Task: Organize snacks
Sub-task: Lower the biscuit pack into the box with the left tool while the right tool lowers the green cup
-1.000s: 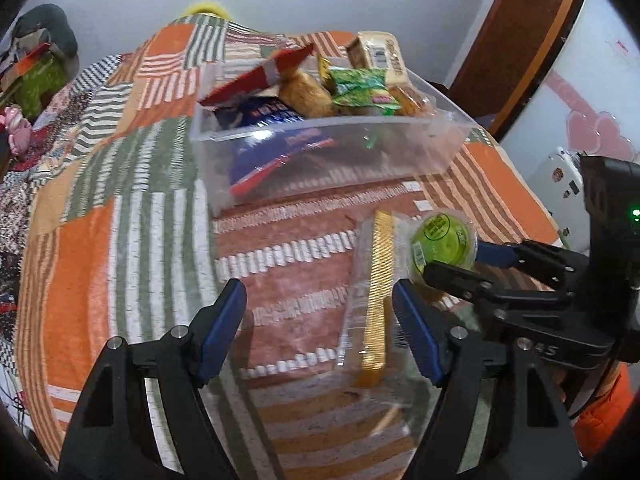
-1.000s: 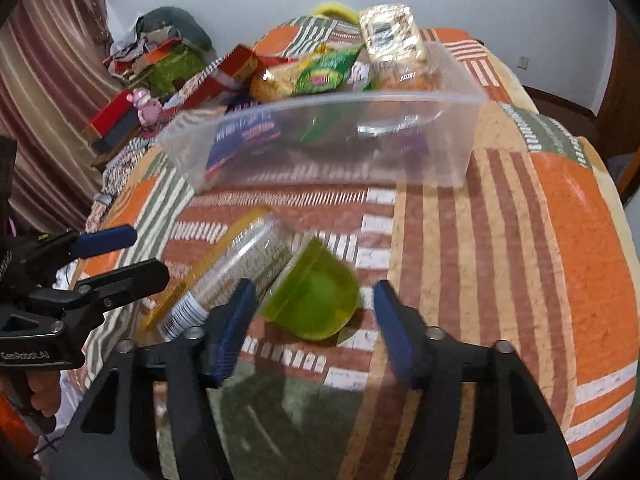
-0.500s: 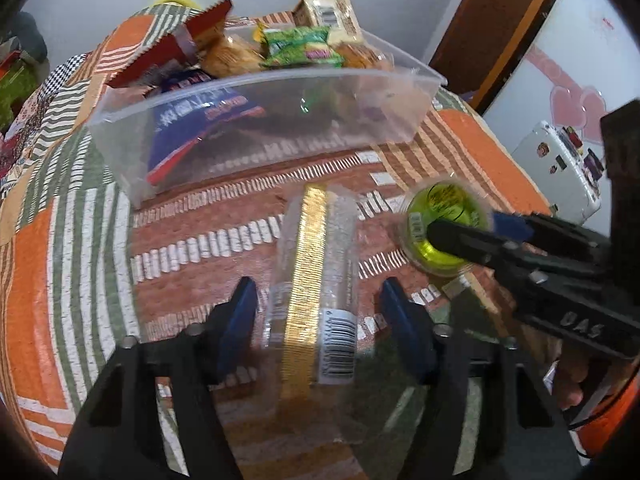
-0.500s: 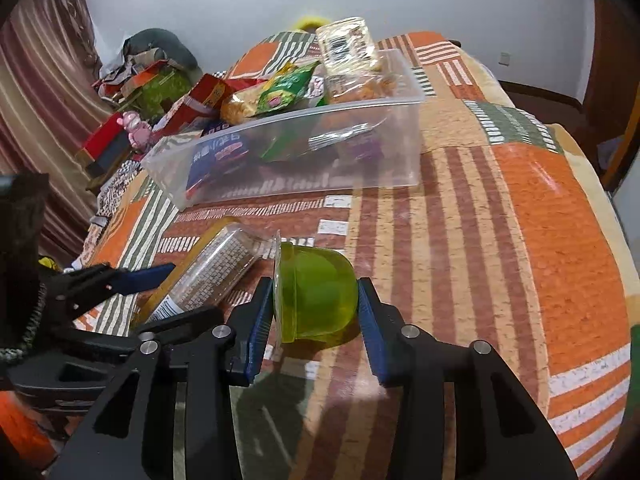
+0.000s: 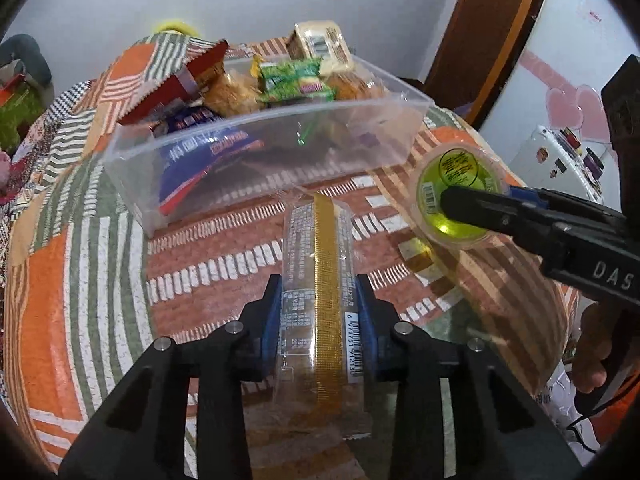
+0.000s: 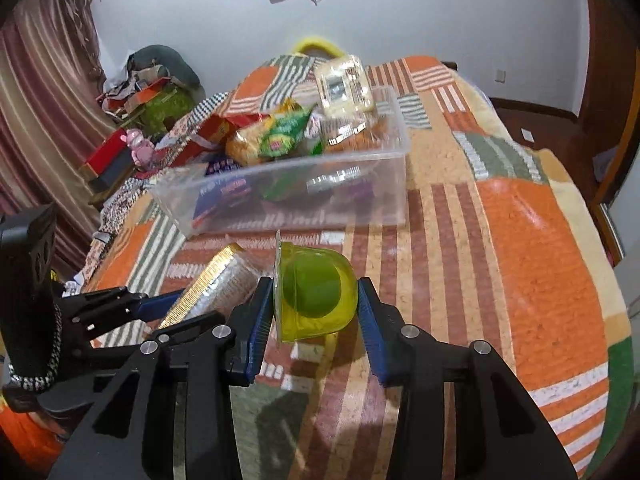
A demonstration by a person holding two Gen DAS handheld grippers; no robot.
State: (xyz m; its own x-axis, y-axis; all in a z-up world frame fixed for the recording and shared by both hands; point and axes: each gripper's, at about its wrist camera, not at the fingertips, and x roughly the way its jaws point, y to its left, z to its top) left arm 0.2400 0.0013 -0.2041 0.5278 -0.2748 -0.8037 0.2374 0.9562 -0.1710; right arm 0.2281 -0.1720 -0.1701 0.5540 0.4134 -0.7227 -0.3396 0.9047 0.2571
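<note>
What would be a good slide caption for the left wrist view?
Left gripper clamps a clear cracker pack; right gripper holds a green jelly cup near the snack bin.

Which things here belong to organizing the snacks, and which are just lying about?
Job:
- cracker pack, in left tool
- green jelly cup, in right tool
- clear bin

Lying about:
- pink toy
- red box
- patchwork blanket

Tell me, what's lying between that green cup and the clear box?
Nothing but bare blanket. The right wrist view shows striped cloth between the cup and the box.
</note>
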